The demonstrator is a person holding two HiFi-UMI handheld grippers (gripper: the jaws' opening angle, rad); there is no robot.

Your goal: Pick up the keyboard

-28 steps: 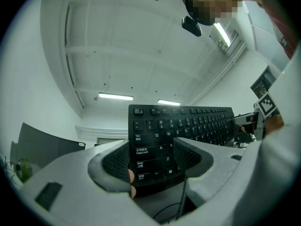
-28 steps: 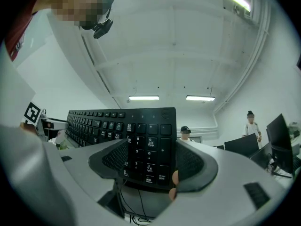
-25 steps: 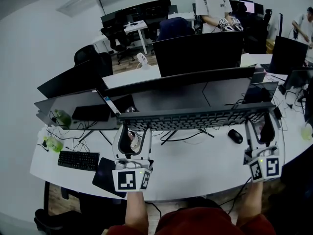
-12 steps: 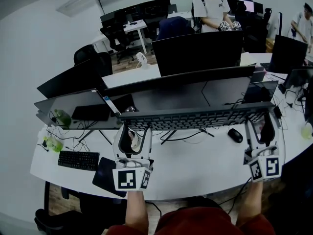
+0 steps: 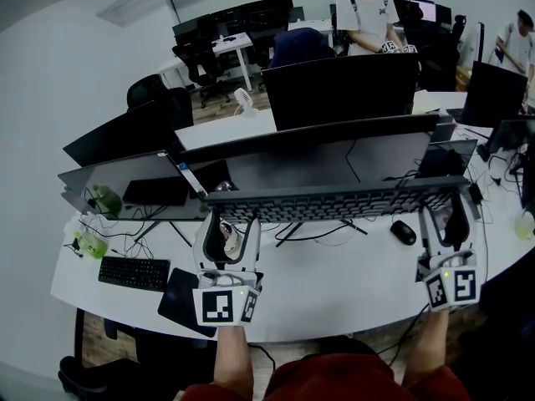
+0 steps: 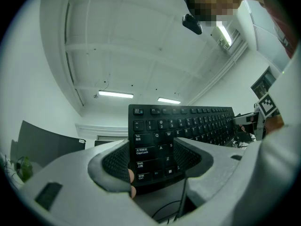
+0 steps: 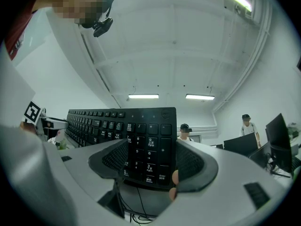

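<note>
Above the white desk (image 5: 334, 286), the keyboard (image 5: 334, 200) is held in the air, roughly level, with one end in each gripper. The left gripper (image 5: 230, 224) has its jaws clamped on the end with the Tab and Shift keys. The right gripper (image 5: 449, 209) grips the number-pad end in the same way. On the desk below lie a black mouse (image 5: 402, 231) and, well to the left, a second keyboard (image 5: 134, 273).
</note>
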